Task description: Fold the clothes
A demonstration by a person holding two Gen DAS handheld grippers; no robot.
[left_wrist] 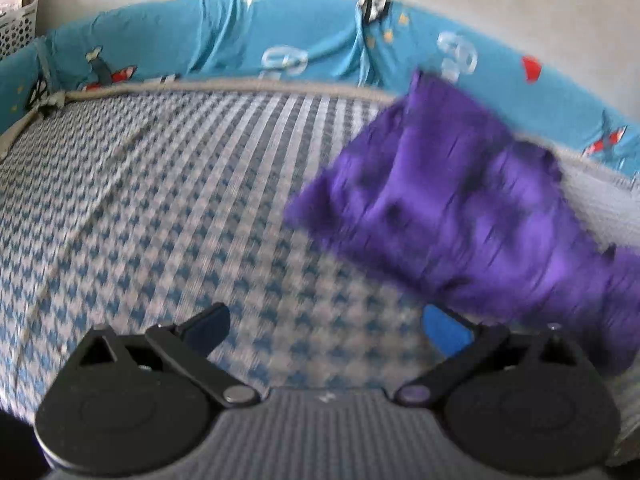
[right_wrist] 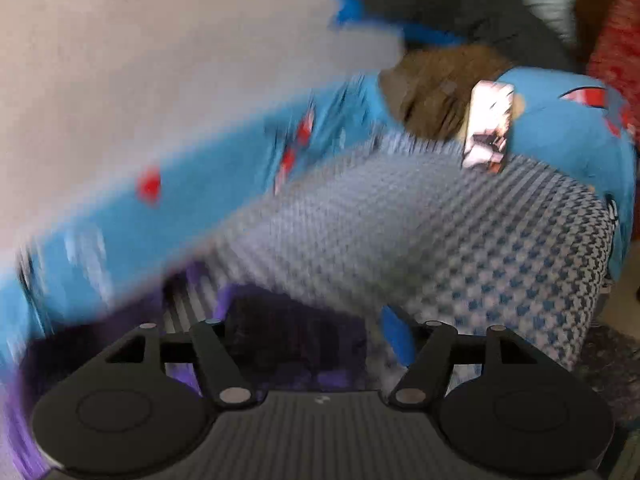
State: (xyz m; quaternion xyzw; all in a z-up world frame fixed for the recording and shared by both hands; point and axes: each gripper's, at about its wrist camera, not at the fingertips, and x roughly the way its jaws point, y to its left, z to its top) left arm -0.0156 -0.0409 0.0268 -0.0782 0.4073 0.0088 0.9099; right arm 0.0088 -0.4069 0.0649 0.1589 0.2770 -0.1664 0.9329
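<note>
Left wrist view, bottom of frame: the left gripper [left_wrist: 326,330] shows its two black fingers spread wide apart, blue pads facing in, with nothing between them.

Just past its right-hand finger, in the lower right and centre right of the frame, lies the crumpled purple satin garment [left_wrist: 460,208]. Its long axis runs diagonally from lower right up toward the upper centre. It rests on the blue-and-white checked woven bed cover [left_wrist: 160,200].

Beyond, across the top, runs the turquoise padded bumper printed with aeroplanes [left_wrist: 240,32].

Right wrist view, heavily blurred: the right gripper [right_wrist: 308,340] also has its fingers parted. Purple cloth sits low, at bottom left and between the fingers, but whether it is gripped cannot be told. This gripper appears nearer the garment.
</note>
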